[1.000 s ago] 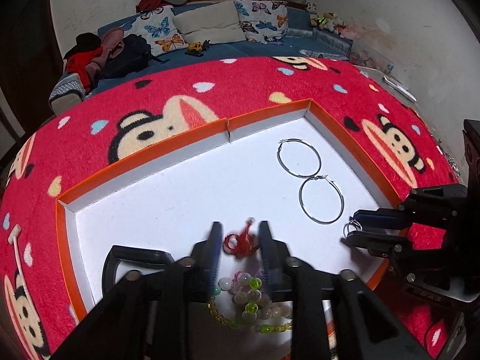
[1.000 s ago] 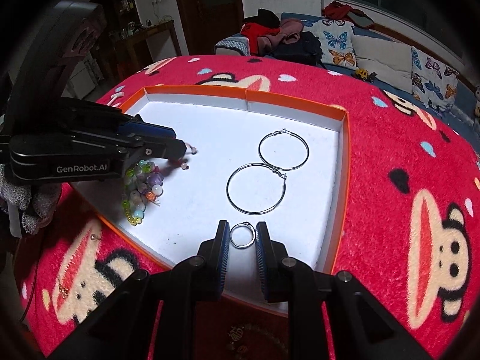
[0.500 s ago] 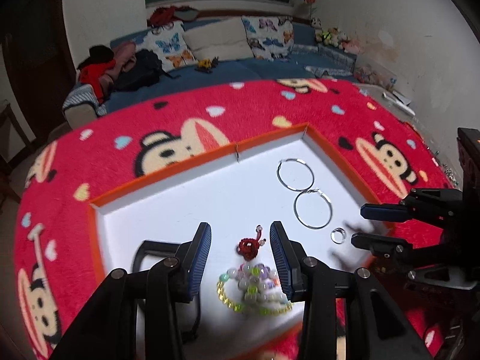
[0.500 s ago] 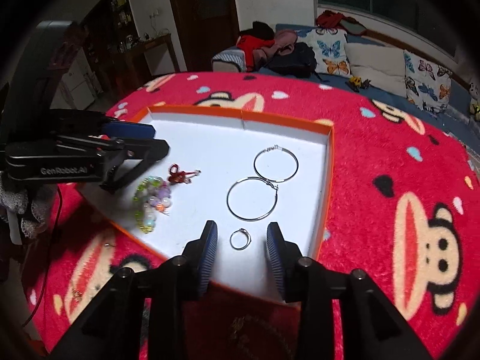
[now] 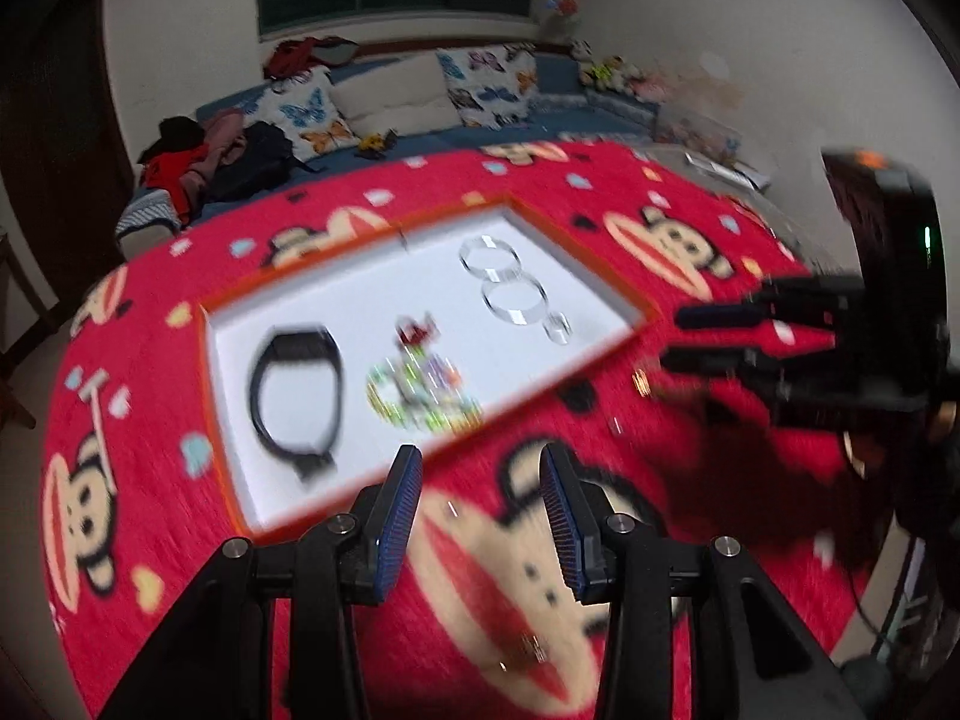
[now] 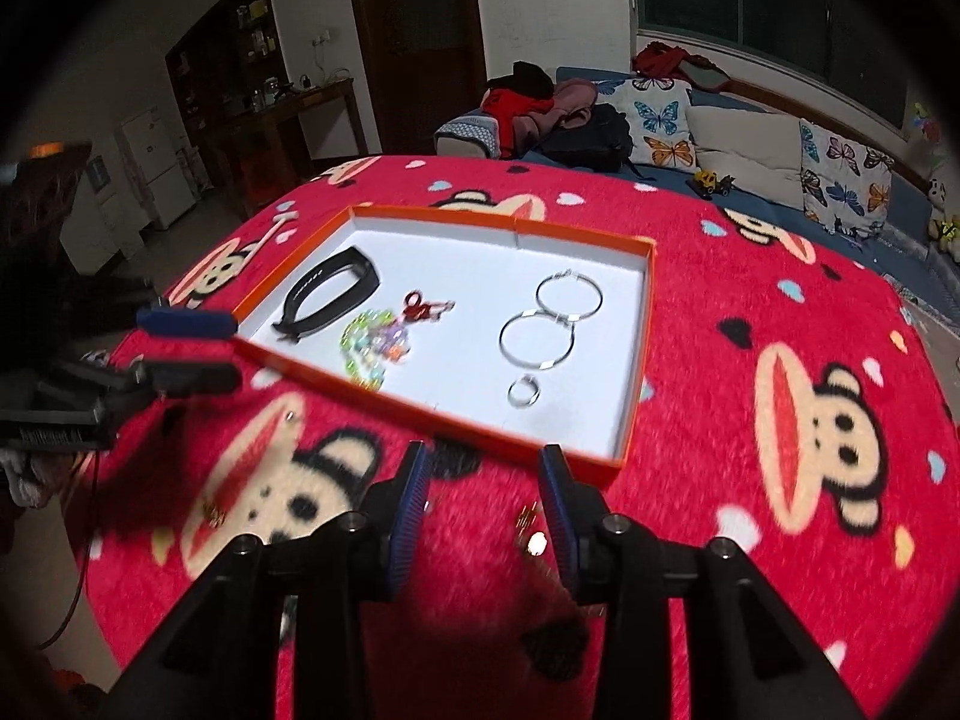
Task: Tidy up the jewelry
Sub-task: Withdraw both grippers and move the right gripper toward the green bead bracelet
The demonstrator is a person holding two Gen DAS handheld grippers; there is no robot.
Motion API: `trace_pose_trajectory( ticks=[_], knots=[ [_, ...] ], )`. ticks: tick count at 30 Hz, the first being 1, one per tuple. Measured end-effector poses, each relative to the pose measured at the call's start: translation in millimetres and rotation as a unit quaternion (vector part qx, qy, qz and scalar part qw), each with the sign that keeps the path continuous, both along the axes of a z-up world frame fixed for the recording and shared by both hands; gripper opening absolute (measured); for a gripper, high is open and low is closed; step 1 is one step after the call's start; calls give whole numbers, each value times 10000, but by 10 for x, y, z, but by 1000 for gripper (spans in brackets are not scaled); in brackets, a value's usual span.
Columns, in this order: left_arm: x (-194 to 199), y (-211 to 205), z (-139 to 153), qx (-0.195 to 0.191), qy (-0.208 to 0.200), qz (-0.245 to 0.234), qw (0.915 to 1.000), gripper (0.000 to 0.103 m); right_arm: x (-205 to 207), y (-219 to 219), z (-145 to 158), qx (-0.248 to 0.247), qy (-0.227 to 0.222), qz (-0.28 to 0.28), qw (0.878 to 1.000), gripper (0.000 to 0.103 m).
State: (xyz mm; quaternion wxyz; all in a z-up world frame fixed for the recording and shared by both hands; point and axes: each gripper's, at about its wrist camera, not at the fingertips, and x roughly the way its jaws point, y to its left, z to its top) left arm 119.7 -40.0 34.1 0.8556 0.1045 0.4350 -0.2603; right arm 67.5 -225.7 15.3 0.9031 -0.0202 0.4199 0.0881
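A: Over the table's red cloth, short of the tray (image 5: 606, 294), the left gripper (image 5: 480, 504) hangs spread and empty; a second ago it straddled the red charm (image 5: 414, 330) inside.

B: Short of the tray's near wall (image 6: 480, 429), the right gripper (image 6: 485, 501) is spread too, having backed off the small ring (image 6: 524, 391). Sorted pieces stay put.

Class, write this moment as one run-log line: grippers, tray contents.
left gripper: open, empty | right gripper: open, empty | tray: black band, bead bracelet, two hoops, small ring
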Motion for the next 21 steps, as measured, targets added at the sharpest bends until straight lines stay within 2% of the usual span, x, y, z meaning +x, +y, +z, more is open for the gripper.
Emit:
trace_pose_trajectory(
  ticks=[3,6,13,15,17,21],
  knots=[
    [-84,-11,-220,211,127,-75,9997,44,-60,9,-62,38,77,19,10000,41],
    [-50,30,-402,221,326,-8,9992,44,-100,33,-117,-25,121,36,9999,41],
    [91,51,-586,265,331,-43,9991,43,-120,-19,-206,-10,218,12,9998,41],
    [102,20,-618,334,290,-140,9989,39,-125,-43,-225,13,226,-9,9997,41],
    [154,-27,-627,385,277,-220,9986,28,-130,-62,-240,21,238,-25,9997,41],
    [195,-63,-661,405,275,-283,9984,26,-136,-106,-274,26,281,-73,9996,41]
  ],
)
